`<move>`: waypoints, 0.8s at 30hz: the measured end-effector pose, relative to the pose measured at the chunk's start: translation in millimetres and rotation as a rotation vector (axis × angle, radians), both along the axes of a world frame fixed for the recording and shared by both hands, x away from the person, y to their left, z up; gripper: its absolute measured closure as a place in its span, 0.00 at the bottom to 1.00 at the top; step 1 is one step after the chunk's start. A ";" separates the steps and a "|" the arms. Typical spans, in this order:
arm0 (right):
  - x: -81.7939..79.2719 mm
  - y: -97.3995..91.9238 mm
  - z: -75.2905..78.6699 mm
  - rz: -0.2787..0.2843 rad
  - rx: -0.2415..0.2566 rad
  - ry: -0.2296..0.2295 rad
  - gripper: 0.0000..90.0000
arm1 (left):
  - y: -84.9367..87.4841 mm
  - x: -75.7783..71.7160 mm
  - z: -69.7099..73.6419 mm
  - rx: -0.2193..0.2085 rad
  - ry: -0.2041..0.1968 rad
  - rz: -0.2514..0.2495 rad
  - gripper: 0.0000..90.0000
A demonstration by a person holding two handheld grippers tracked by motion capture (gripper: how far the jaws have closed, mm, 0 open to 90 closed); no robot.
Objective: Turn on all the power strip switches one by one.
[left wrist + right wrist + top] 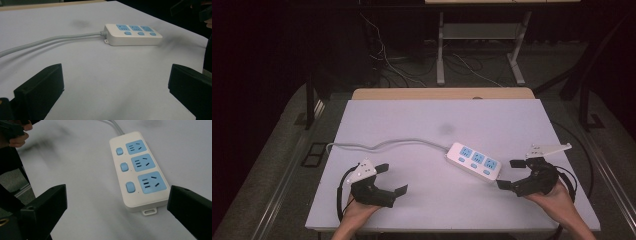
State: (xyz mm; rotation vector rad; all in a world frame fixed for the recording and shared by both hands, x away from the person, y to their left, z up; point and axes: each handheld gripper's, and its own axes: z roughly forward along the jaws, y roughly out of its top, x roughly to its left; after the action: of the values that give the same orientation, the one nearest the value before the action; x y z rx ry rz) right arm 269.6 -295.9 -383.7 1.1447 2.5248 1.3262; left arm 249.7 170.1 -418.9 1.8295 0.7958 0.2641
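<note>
One white table [422, 120] takes up the middle of the high view, bare apart from a faint dark smudge [445, 128] above centre. One power strip [474, 161] lies flat on it, right of centre in that view, and its single grey cord [382, 145] runs off toward the left edge of the frame. Two grippers rest low in the frame: the left gripper [393, 180] at lower left, well apart from the strip, and the right gripper [510, 174] at lower right, just beside the strip's near end. Both have their jaws spread wide with nothing between them. In the right gripper view the strip's end with its small mounting tab [149, 211] lies between the two jaws but is not touched. The strip carries three blue sockets [151, 182] and three blue switches [130, 187], one beside each socket; no plug sits in any of them. By my reading, the work has barely begun: the strip looks untouched, the right gripper is lined up to take its end, and the grasp and whatever handling follows are all left to do.
</note>
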 end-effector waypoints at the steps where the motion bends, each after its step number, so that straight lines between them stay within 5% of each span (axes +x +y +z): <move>1: 1.7 0.4 1.0 0.004 -0.007 -0.002 0.03 | 0.0 0.0 0.0 0.000 0.000 0.000 0.00; 24: 38.7 11.2 -1.6 0.053 -0.094 0.060 0.03 | -0.5 0.2 -0.6 0.006 0.000 -0.001 0.00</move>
State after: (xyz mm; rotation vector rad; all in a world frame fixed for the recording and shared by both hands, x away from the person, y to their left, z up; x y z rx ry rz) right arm 308.3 -284.7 -385.2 1.1228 2.6462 1.1876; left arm 249.8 169.6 -419.5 1.8356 0.7949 0.2666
